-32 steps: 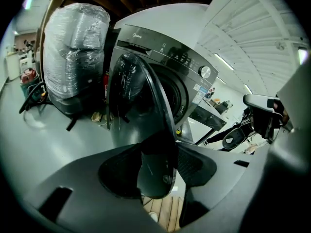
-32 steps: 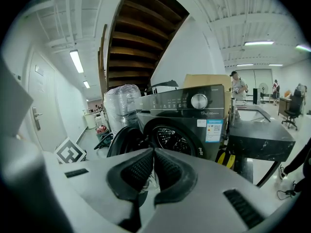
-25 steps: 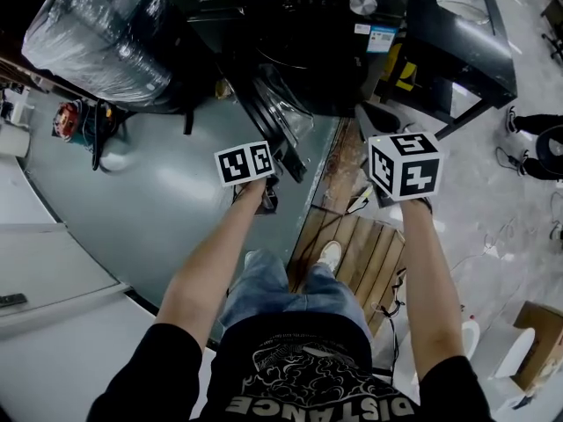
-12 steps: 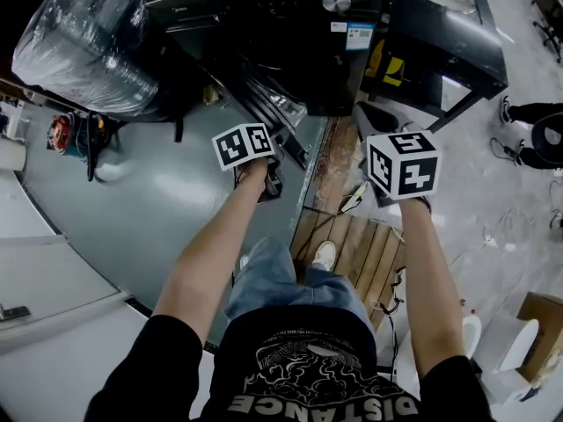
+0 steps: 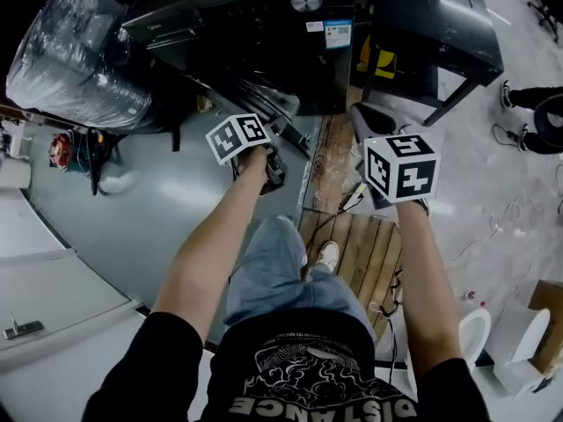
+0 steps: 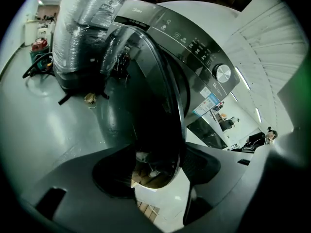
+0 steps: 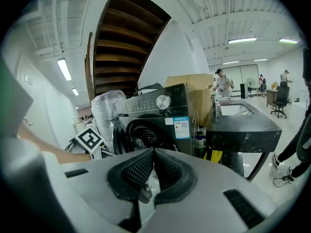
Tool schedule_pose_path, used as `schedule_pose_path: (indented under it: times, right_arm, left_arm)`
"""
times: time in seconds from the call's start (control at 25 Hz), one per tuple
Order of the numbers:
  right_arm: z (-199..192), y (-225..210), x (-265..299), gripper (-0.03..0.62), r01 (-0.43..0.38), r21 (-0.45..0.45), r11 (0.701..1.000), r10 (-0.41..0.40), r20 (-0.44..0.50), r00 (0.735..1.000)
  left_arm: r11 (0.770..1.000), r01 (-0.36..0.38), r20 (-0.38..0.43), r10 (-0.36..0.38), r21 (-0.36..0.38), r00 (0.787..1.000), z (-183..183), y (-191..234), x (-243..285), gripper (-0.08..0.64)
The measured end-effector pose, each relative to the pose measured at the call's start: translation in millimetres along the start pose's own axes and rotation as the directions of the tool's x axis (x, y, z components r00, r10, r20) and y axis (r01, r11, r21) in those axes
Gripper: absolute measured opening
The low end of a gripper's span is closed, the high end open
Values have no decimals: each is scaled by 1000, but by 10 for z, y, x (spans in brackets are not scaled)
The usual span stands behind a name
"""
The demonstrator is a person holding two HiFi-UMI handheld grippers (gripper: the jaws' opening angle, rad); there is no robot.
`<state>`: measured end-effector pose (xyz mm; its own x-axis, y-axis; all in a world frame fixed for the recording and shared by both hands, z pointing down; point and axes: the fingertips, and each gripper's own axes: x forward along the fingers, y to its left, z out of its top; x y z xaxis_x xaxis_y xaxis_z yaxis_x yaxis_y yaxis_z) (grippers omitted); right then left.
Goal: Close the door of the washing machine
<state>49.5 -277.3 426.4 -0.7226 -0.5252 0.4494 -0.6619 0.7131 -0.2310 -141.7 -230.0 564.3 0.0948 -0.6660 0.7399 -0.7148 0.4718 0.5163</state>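
Note:
The black washing machine (image 5: 299, 25) stands at the top of the head view, its round door (image 5: 260, 100) swung partly out toward me. My left gripper's marker cube (image 5: 237, 137) sits just below that door. In the left gripper view the dark glass door (image 6: 158, 101) with its chrome rim fills the centre. Its lower edge lies inside my left gripper (image 6: 160, 166), whose jaws have just been opening and stand clear of the rim. My right gripper (image 7: 153, 153) is shut on nothing and points at the machine's front (image 7: 155, 123). Its cube (image 5: 400, 167) is at the right.
A plastic-wrapped appliance (image 5: 75, 55) stands left of the machine. A black table (image 5: 440, 33) stands to its right. A wooden pallet (image 5: 352, 249) lies under my feet, with cables beside it. Someone's shoes (image 5: 519, 117) show at far right, and people (image 7: 223, 84) stand far off.
Both marker cubes have moved up the picture toward the machine. The door's free edge has swung closer to the machine's front. I have stepped forward.

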Motion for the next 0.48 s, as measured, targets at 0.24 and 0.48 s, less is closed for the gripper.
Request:
schedule_pose_path:
  times: [0.24,0.48]
  right_arm:
    - [-44,-124,99,23,16,27,1000,-15,-13,1000]
    - [11,-251,266,23,25,36,999,-24,-18,1000]
  left_arm:
    - [998,22,45,-20,-60,999,110,-168,165,296]
    - [995,32,60,-27,-95,998,175,-276,324,307]
